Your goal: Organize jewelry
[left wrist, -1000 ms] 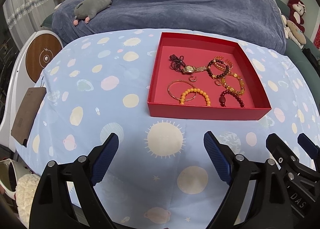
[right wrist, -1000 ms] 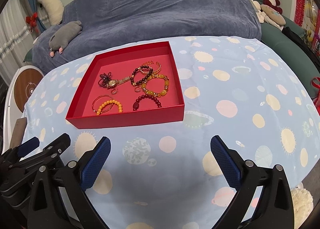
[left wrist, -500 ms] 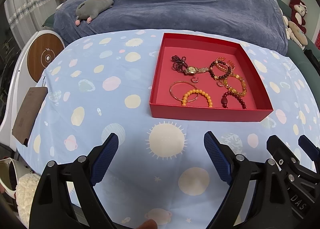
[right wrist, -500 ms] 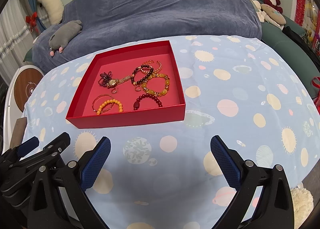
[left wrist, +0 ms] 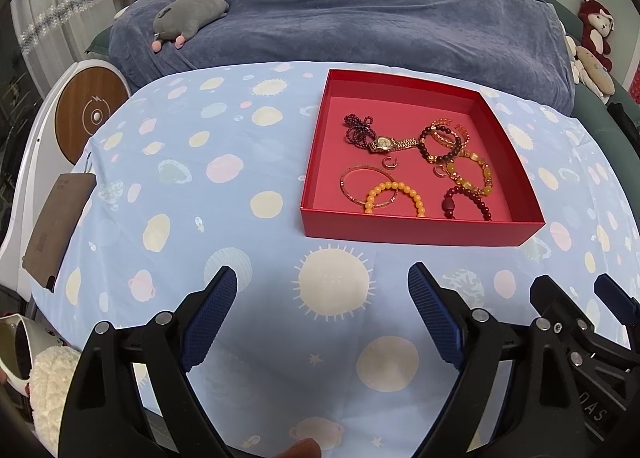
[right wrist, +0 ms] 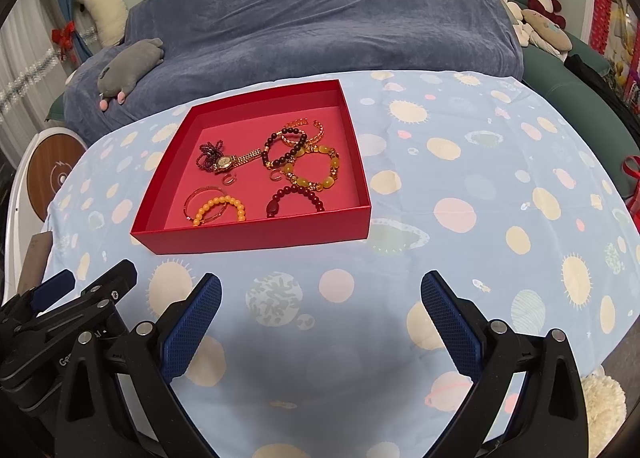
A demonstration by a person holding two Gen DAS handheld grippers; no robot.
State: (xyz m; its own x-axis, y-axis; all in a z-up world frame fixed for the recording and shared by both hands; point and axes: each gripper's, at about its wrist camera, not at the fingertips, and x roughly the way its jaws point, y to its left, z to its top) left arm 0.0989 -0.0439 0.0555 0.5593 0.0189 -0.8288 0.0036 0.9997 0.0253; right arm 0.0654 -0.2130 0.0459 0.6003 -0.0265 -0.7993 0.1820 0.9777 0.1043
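- The left gripper [left wrist: 322, 290] hangs nearest, above the near edge of the table, its blue-padded fingers [left wrist: 210, 308] spread wide and grasping nothing.
- The right gripper [right wrist: 320, 300] sits just to its right at the same near edge, jaws likewise released and empty; each gripper shows at the side of the other's view.
- Both hover over a pale blue tablecloth [right wrist: 460, 186] printed with suns and planets.
- Farther in stands a shallow red box [right wrist: 256, 236], resting flat on the cloth, well apart from both grippers.
- Inside the box, near its front wall, lie an orange bead bracelet [right wrist: 220, 208] overlapping a thin bangle [right wrist: 200, 194], and to their right a dark red bead bracelet [right wrist: 296, 198].
- Behind those lies a yellow stone bracelet [right wrist: 316, 172], touching a dark bead bracelet [right wrist: 284, 152] and a gold open cuff [right wrist: 302, 128].
- To the left in the box sits a gold watch [right wrist: 230, 162], its face against a knot of dark purple beads [right wrist: 210, 152].
- Two small rings [right wrist: 230, 179] rest between the rows.
- Beyond the table, a blue blanket [right wrist: 320, 14] covers a sofa, with a grey plush toy [right wrist: 132, 68] at far left.
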